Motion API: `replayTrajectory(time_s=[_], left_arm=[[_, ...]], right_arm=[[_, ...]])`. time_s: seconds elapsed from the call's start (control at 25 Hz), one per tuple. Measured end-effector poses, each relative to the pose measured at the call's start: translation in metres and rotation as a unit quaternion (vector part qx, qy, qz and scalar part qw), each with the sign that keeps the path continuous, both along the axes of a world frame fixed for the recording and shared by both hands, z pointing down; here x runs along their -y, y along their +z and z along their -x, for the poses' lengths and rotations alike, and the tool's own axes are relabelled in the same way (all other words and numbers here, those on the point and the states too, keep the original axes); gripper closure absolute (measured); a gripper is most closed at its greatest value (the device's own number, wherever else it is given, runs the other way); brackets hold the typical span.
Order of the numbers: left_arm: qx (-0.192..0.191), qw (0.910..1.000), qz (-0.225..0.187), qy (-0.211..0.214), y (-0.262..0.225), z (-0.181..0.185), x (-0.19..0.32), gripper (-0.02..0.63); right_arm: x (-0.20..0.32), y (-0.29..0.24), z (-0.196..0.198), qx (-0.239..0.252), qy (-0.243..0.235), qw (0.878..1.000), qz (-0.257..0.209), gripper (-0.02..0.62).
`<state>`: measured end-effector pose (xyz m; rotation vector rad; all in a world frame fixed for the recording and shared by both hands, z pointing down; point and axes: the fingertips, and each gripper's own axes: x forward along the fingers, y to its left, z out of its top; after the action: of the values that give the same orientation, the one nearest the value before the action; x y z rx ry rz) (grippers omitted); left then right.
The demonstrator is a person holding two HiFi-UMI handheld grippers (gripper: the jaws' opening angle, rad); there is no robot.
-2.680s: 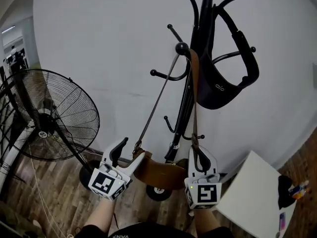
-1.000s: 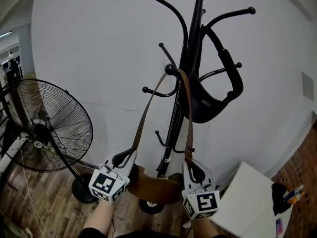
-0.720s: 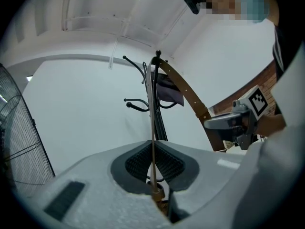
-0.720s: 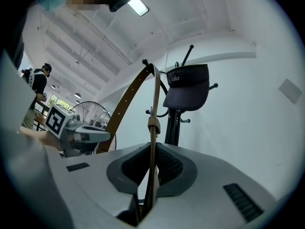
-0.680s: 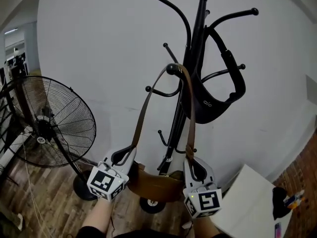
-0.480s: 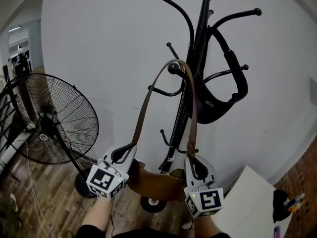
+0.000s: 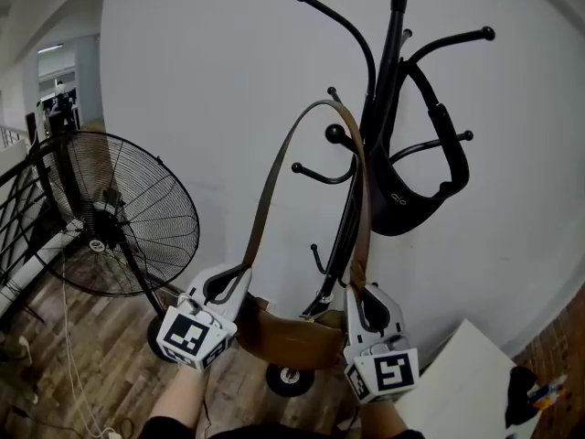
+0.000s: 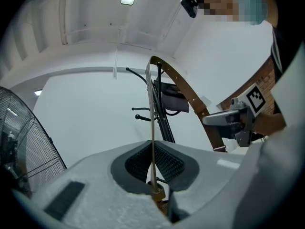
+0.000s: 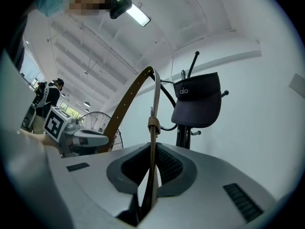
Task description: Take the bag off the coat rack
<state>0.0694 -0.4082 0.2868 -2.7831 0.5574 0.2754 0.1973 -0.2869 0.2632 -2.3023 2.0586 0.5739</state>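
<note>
A brown bag (image 7: 291,335) hangs low between my two grippers. Its long brown strap (image 7: 274,181) arches up, and the top of the loop stands a little above the knob of a hook (image 7: 336,134) on the black coat rack (image 7: 391,80). My left gripper (image 7: 225,283) is shut on the left run of the strap (image 8: 152,123), near its brass fitting. My right gripper (image 7: 367,305) is shut on the right run of the strap (image 9: 154,137). Both point slightly upward toward the rack.
A black visor (image 7: 411,204) hangs on another arm of the rack. A large standing fan (image 7: 123,213) is at the left on the wood floor. A white table corner (image 7: 462,382) lies at the lower right. A white wall is behind the rack.
Both grippers have risen with the strap. The loop, which lay over the hook's knob, now arches slack above it. The bag has come up slightly.
</note>
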Motion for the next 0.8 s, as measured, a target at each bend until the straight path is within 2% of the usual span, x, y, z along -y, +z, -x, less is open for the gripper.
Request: replayTrajectory(time_s=[0.32,0.48,0.64,0.8], left_arm=[[-0.022,0.9991,-0.011,-0.035,-0.009,0.03,-0.011,0.586],[-0.012,0.9984,-0.004,-0.055,-0.005,0.044,-0.02,0.586],[-0.029,0.9966,-0.003,-0.077,-0.005,0.059,-0.027,0.586],[-0.023,0.9949,0.009,-0.098,0.007,0.07,-0.037,0.586]], right_arm=[[-0.005,-0.009,0.017,-0.002,-0.031,0.999,-0.016,0.568],[-0.009,-0.01,0.025,0.001,-0.052,0.998,-0.021,0.568],[-0.012,-0.007,0.034,0.005,-0.076,0.997,-0.02,0.568],[-0.014,0.003,0.041,0.011,-0.098,0.995,-0.012,0.568]])
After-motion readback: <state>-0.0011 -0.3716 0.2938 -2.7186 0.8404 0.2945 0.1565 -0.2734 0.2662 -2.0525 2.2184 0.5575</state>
